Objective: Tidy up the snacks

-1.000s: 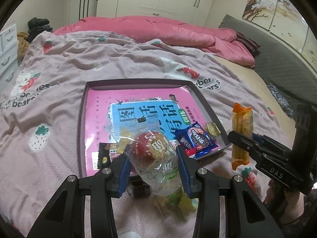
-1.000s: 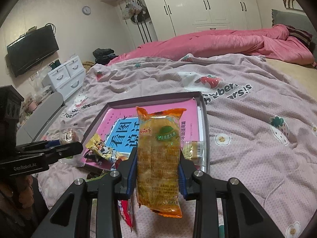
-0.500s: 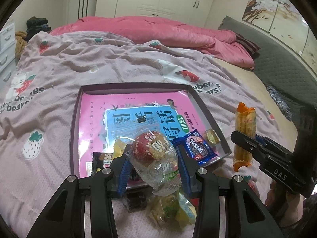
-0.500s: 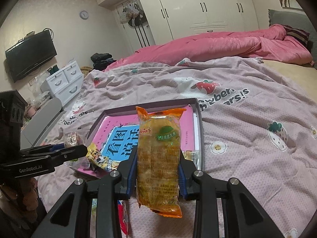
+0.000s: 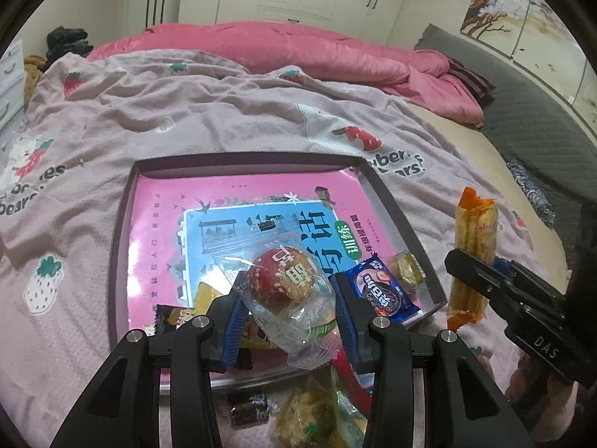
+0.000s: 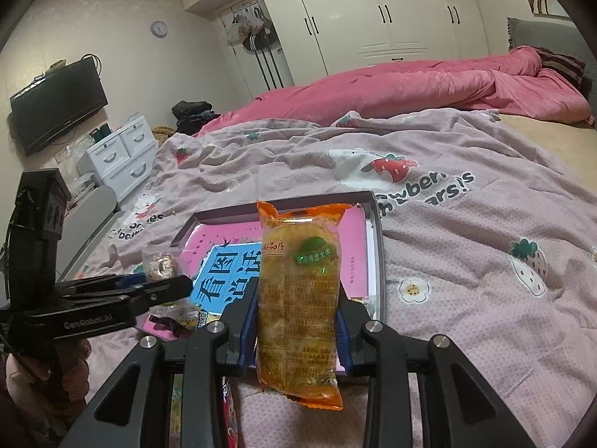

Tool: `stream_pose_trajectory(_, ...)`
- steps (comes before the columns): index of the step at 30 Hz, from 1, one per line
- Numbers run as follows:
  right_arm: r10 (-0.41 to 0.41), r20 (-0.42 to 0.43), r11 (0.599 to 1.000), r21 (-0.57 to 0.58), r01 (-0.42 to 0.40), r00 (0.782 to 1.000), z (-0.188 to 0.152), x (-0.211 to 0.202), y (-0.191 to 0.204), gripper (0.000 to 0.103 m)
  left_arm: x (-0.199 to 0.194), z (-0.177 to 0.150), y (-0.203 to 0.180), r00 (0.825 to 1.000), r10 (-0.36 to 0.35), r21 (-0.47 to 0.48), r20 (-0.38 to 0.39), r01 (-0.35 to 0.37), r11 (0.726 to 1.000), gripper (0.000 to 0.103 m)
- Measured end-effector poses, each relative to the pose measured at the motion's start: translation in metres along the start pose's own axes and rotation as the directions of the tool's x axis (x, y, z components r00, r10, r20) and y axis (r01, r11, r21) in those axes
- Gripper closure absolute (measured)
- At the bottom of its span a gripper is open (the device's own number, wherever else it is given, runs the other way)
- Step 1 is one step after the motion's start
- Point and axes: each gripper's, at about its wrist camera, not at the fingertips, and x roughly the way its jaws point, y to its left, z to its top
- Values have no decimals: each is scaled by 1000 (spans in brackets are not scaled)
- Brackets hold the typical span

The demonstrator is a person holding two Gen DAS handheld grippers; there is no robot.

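Note:
My left gripper [image 5: 287, 310] is shut on a clear-wrapped round red snack [image 5: 285, 280], held above the near edge of a shallow dark tray [image 5: 119, 231] lined with a pink and blue book. My right gripper [image 6: 296, 321] is shut on a long orange snack packet [image 6: 300, 291], upright, over the tray's near right corner [image 6: 378, 261]. In the left wrist view the orange packet [image 5: 474, 257] and right gripper [image 5: 496, 283] sit right of the tray. A blue cookie packet [image 5: 380, 287], a small yellow snack [image 5: 408, 274] and a dark packet [image 5: 173, 315] lie in the tray.
Loose snacks lie on the purple strawberry blanket [image 5: 186, 112] just in front of the tray: a dark candy [image 5: 248, 405] and yellow-green packets [image 5: 313, 414]. A pink duvet [image 5: 298, 56] is bunched at the far side. White drawers [image 6: 119, 156] stand left of the bed.
My left gripper has moved forward with the red snack, so the tray lies closer and lower in its view. The right gripper holds the orange packet almost still.

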Motion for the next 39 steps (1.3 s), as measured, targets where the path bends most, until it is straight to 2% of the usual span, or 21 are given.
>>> stream_pose_trajectory(9, 1, 9, 1000, -15, -1, 1000, 8, 8, -2, 68, 14, 2, -6, 1000, 7, 17, -25, -7, 1000, 58)
stream_pose_trajectory(39, 30, -40, 998, -49, -32, 999, 11, 32, 3, 68, 46, 2, -6, 995, 27, 19, -98, -25, 1000, 58)
